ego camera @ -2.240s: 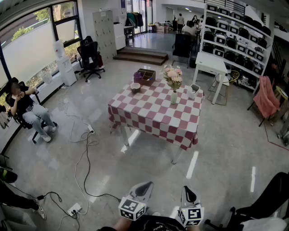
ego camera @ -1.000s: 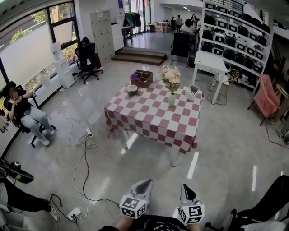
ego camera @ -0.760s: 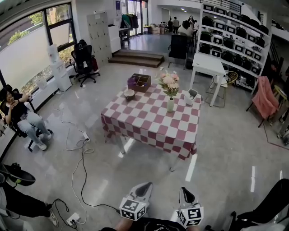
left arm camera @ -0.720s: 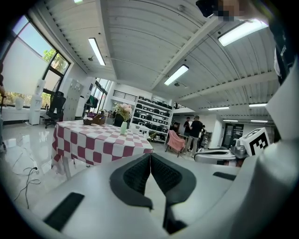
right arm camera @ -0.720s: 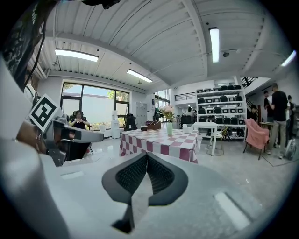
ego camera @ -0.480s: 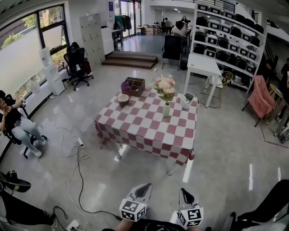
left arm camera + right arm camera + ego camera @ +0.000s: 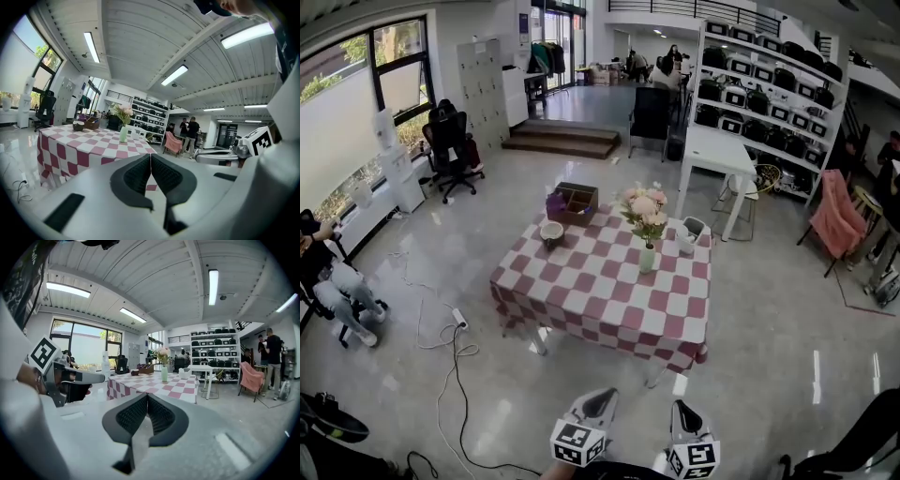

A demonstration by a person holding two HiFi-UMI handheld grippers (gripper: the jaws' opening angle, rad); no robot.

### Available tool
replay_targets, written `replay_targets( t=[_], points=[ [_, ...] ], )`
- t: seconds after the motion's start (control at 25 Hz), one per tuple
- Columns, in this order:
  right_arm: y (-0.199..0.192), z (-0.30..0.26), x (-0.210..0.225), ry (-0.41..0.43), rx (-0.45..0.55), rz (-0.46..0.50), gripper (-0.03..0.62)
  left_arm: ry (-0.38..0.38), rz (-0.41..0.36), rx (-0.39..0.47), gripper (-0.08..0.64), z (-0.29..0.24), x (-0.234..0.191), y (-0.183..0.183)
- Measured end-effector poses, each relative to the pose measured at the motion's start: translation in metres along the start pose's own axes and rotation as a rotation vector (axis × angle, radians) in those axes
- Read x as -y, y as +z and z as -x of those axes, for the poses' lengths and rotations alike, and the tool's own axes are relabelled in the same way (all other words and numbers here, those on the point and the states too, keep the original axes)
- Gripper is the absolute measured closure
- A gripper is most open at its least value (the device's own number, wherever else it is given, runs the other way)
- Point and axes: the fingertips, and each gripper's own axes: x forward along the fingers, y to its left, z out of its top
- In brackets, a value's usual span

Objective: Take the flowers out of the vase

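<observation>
The head view looks steeply down from above and behind the left gripper (image 7: 598,403) and right gripper (image 7: 686,412), the checked table (image 7: 600,300) well ahead of them. Each gripper view sits low behind its own jaws, facing almost level at that same distant table, the other gripper alongside.

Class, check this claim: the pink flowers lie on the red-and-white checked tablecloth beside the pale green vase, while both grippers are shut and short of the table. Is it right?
No. The head view shows the pink flowers standing in the pale green vase on the red-and-white checked tablecloth, not lying beside it. The left gripper and right gripper are shut, as stated.
</observation>
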Motion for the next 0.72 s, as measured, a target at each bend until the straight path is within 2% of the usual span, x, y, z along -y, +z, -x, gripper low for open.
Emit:
replay_targets(
  t=[0.24,0.72],
  points=[
    [0.013,-0.035,0.001,-0.056,0.023,-0.016,0.586,-0.053,-0.045,0.002,0.548,-0.021,-0.026,0.015],
    [0.013,-0.066,-0.007,-0.103,0.007,-0.041,0.586,-0.098,-0.059,-0.020,0.548,-0.037,-0.058,0.022]
  ],
)
